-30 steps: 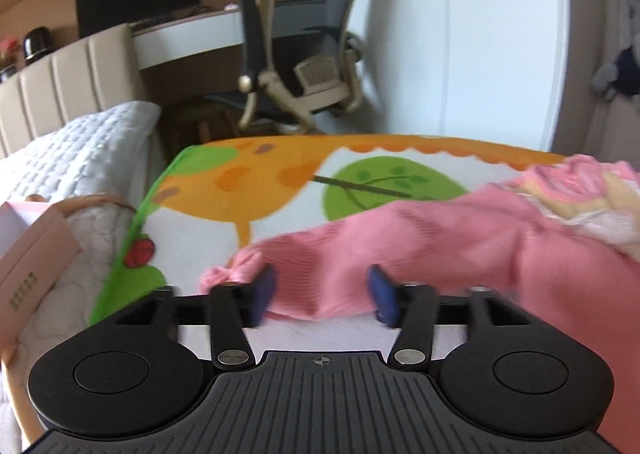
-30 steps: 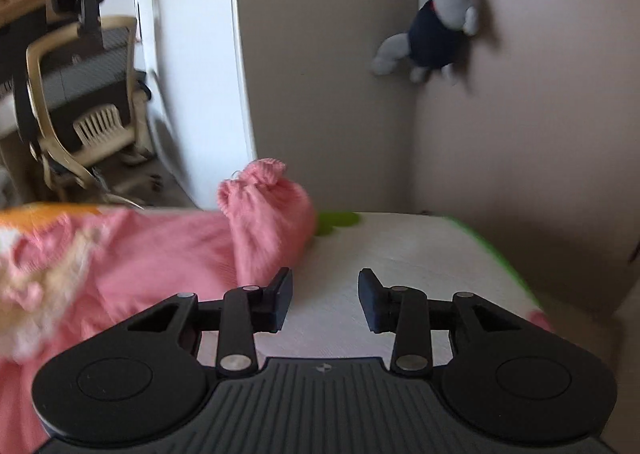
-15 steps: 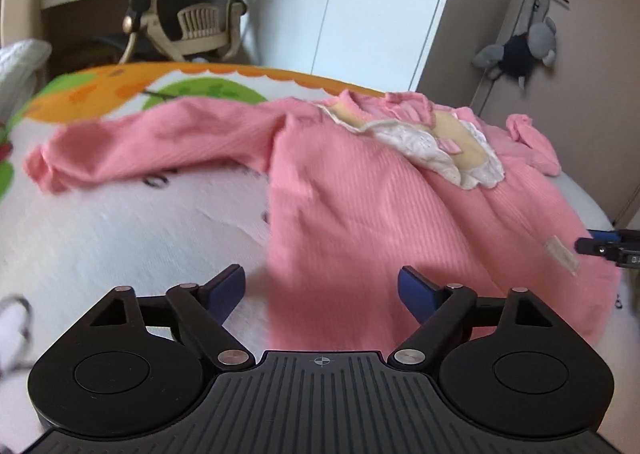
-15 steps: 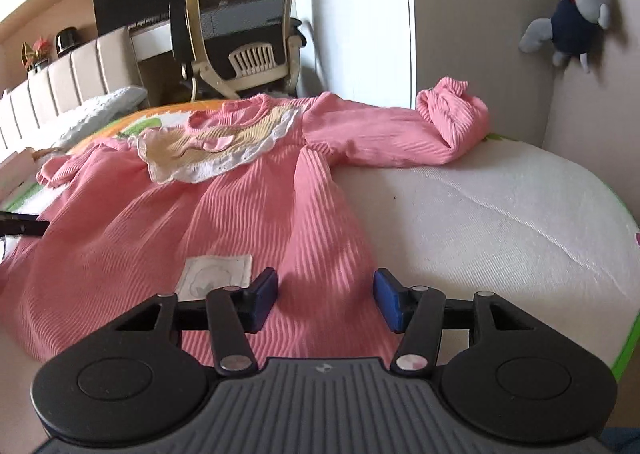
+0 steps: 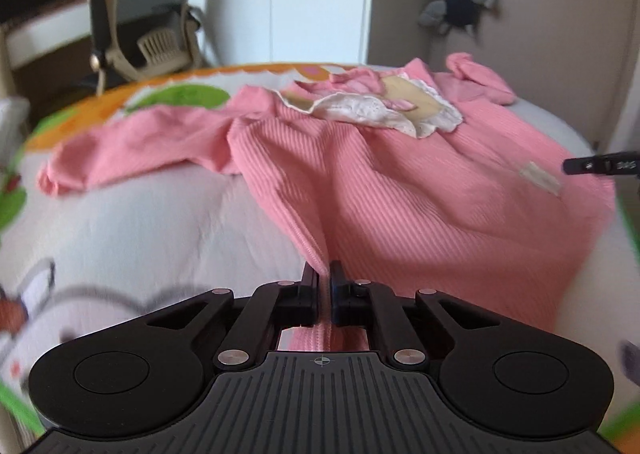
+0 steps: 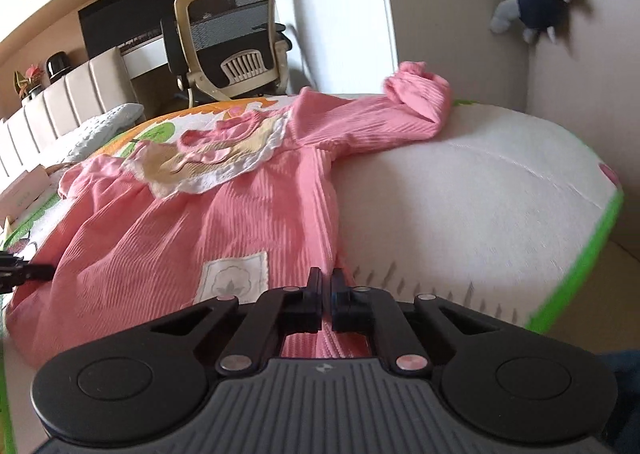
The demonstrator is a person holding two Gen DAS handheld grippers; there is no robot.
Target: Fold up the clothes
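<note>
Pink ribbed fabric fills the gap between both pairs of fingers. The left gripper (image 5: 324, 278) is clenched on the hem of the pink garment (image 5: 400, 181), a ridge of cloth rising straight out from between its closed black fingers (image 5: 310, 286). The right gripper (image 6: 326, 286) is likewise pinched tight on the hem at the garment's other lower corner, cloth showing below and ahead of its fingers (image 6: 314, 288). Ahead of the left fingers the garment lies spread on a bed cover (image 5: 152, 221) printed in white, orange and green, one sleeve (image 5: 132, 141) stretching off to the left. A cream lace-edged collar (image 5: 384, 109) lies at the far end of the garment. Just left of the right fingers a white square label (image 6: 234, 274) is sewn to the fabric; the other sleeve (image 6: 400, 109) lies bunched far ahead and to the right. Beyond the bed stand an office chair (image 6: 232, 41) and, on the wall, a grey stuffed toy (image 6: 536, 1).
</note>
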